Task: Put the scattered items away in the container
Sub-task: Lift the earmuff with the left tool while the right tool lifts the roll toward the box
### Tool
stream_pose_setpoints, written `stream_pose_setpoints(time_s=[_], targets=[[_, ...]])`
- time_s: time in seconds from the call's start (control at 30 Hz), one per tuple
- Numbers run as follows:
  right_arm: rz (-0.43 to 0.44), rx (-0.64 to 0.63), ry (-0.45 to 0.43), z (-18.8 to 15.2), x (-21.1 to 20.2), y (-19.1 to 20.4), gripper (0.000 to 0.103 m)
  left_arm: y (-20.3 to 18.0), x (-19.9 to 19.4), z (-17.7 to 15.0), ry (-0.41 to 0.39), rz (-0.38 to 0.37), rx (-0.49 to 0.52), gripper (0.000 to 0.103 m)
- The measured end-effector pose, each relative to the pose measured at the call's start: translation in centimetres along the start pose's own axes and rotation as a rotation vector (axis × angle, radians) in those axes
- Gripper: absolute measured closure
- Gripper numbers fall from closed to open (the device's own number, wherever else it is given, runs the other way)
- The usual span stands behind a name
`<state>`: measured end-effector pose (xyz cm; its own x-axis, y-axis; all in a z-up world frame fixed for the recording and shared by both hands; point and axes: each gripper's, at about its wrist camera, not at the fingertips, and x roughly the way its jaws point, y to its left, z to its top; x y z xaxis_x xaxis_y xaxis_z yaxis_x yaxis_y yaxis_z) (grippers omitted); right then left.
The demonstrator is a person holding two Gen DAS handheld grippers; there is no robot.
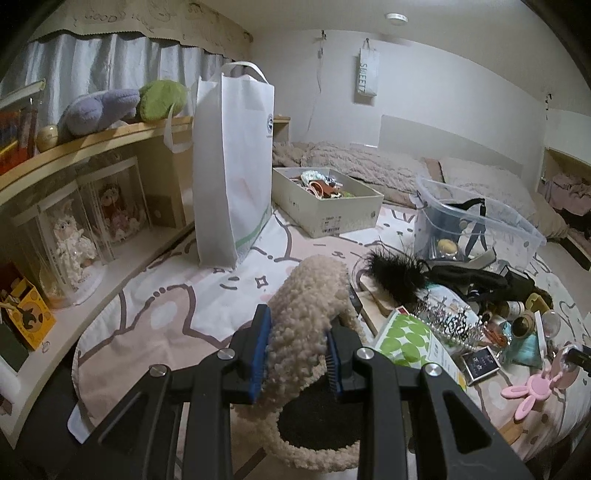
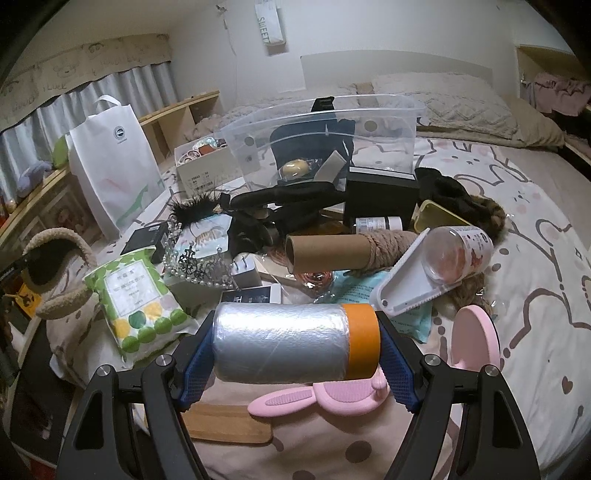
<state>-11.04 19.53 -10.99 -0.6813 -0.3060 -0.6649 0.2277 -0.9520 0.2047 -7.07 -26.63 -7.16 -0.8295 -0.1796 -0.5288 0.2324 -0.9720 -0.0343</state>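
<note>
Right wrist view — "SWEET" on the hanging bag [image 2: 270, 23] — tongs [image 2: 295, 354] grip the roll [image 2: 291, 341].

Fleecy cream earmuffs [image 1: 306, 314] and silver film roll [image 2: 291, 345] (orange-capped, crosswise) aloft; clear container [image 2: 321, 136] upright on the bed.

Dim bedroom: a bed [image 1: 192, 306] in a pink patterned sheet fills the floor, a wooden shelf [image 1: 110, 136] along its left, grey curtains [image 1: 92, 66] above that shelf, white walls [image 1: 443, 81] behind the bed.
</note>
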Motion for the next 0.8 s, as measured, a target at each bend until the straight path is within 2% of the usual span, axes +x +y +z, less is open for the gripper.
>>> stream_pose_setpoints(time_s=[0.4, 0.8], targets=[[0.035, 0.017, -0.022, 1.0, -0.5, 0.1, 0.023, 1.7, -2.4, 2.2, -0.079, 0.025, -0.042, 0.078], [0.034, 0.0, -0.034, 2.1, -0.8, 0.3, 0.023, -0.5, -1.9, 3.2, -0.092, -0.016, -0.02, 0.078]])
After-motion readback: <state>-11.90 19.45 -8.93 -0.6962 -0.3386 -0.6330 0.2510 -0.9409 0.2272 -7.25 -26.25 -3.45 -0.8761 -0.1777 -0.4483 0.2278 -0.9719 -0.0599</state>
